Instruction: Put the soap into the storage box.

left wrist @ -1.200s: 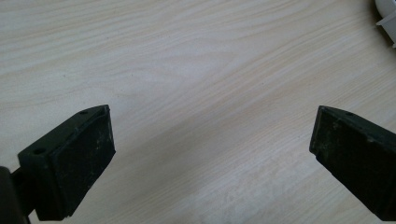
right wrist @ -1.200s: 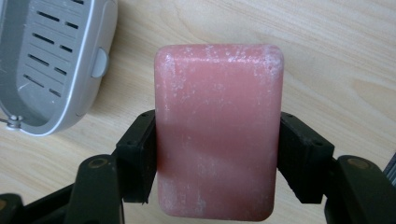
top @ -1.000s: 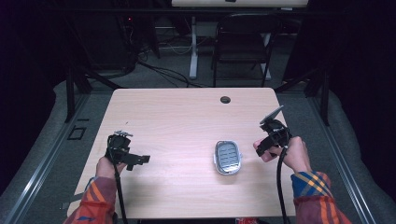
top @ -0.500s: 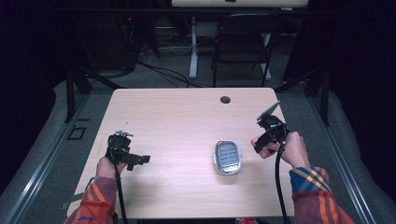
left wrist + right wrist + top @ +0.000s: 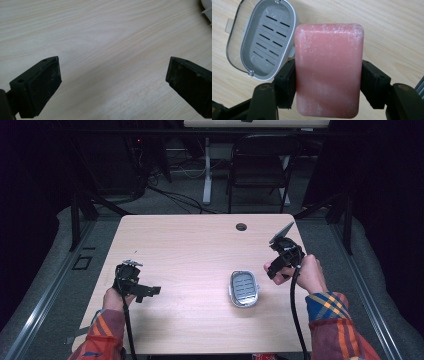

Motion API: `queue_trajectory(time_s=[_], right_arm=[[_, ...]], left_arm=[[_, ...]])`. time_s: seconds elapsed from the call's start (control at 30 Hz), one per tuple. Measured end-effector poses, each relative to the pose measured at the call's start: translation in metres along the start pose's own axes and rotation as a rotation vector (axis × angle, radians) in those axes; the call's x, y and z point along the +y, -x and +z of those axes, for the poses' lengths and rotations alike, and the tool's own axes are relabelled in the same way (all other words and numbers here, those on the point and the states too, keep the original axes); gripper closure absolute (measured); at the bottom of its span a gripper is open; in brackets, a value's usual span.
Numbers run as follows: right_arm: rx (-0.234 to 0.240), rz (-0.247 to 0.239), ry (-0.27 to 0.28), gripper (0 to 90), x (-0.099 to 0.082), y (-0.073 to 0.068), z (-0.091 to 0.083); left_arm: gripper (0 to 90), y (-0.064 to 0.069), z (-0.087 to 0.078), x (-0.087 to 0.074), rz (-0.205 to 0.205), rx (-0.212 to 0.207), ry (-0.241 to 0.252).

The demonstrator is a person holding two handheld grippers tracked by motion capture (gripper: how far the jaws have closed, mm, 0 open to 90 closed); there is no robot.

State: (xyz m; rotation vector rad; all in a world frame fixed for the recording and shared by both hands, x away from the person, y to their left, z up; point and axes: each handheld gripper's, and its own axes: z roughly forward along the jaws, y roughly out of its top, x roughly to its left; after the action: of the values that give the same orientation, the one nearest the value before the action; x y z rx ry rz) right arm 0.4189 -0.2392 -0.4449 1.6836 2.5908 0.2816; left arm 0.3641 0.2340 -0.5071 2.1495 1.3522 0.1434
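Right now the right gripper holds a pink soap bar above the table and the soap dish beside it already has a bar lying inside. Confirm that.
Not quite. The right gripper does hold the pink soap bar above the table, but the soap dish is empty: the right gripper view shows its bare slotted grey tray with nothing lying in it.

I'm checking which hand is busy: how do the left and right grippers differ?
The right gripper is shut on a pink soap bar; the left gripper is open with nothing between its jaws. In the high view, the right is raised, the left low. Both have black jaws.
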Motion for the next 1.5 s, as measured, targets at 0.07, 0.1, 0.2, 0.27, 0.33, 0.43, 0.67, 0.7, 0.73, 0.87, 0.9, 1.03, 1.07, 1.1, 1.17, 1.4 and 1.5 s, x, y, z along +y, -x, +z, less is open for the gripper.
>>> queue_trajectory(time_s=[0.07, 0.1, 0.2, 0.27, 0.33, 0.43, 0.67, 0.7, 0.73, 0.87, 0.9, 1.03, 1.07, 1.1, 1.17, 1.4, 1.5], right_arm=[[-0.005, -0.009, -0.006, 36.7, 0.002, -0.002, -0.001], [0.0, -0.02, -0.018, 36.7, 0.005, -0.003, -0.001], [-0.001, -0.015, -0.01, 36.7, 0.007, -0.006, 0.0], [-0.001, -0.019, -0.009, 36.7, 0.01, -0.01, -0.001], [0.005, -0.027, -0.004, 36.7, 0.012, -0.013, -0.001], [0.002, -0.04, -0.007, 36.7, 0.016, -0.018, -0.001], [0.009, -0.072, -0.033, 36.7, 0.024, -0.028, 0.004], [0.012, -0.077, -0.037, 36.7, 0.026, -0.03, 0.005], [0.012, -0.077, -0.037, 36.7, 0.026, -0.03, 0.005], [0.021, -0.08, -0.036, 36.7, 0.028, -0.035, 0.007], [0.016, -0.076, -0.028, 36.7, 0.028, -0.036, 0.008], [0.023, -0.08, -0.032, 36.7, 0.03, -0.039, 0.01], [0.021, -0.078, -0.032, 36.7, 0.03, -0.04, 0.011], [0.029, -0.077, -0.031, 36.7, 0.03, -0.041, 0.012], [0.025, -0.089, -0.042, 36.7, 0.031, -0.043, 0.013], [0.031, -0.105, -0.058, 36.7, 0.034, -0.05, 0.016], [0.037, -0.095, -0.039, 36.7, 0.034, -0.053, 0.018]], left_arm=[[0.0, 0.0, 0.0, 0.0, 0.001, -0.001, 0.0], [0.0, 0.0, 0.0, 0.0, 0.001, -0.002, 0.003], [0.0, 0.0, 0.0, 0.0, -0.001, -0.003, 0.004], [0.0, 0.0, 0.0, 0.0, -0.002, -0.003, 0.003], [0.0, 0.0, 0.0, 0.0, 0.0, -0.004, 0.002], [0.0, 0.0, 0.0, 0.0, 0.002, -0.007, 0.003], [0.0, 0.0, 0.0, 0.0, 0.001, -0.005, 0.002], [0.0, 0.0, 0.0, 0.001, 0.001, -0.005, 0.002], [0.0, 0.0, 0.0, 0.001, 0.005, -0.007, 0.0], [0.0, 0.0, 0.0, 0.0, 0.001, -0.008, 0.002], [0.0, 0.0, 0.0, 0.001, 0.001, -0.005, 0.002], [0.0, 0.001, 0.0, 0.001, 0.004, -0.008, 0.0], [0.0, 0.001, 0.0, 0.001, 0.004, -0.007, 0.0], [0.0, 0.001, 0.0, 0.001, 0.003, -0.006, 0.001], [0.0, 0.001, 0.0, 0.001, 0.004, -0.006, 0.001], [0.0, 0.001, 0.0, 0.001, 0.004, -0.007, -0.001], [0.0, 0.001, 0.0, 0.001, 0.004, -0.005, -0.001]])
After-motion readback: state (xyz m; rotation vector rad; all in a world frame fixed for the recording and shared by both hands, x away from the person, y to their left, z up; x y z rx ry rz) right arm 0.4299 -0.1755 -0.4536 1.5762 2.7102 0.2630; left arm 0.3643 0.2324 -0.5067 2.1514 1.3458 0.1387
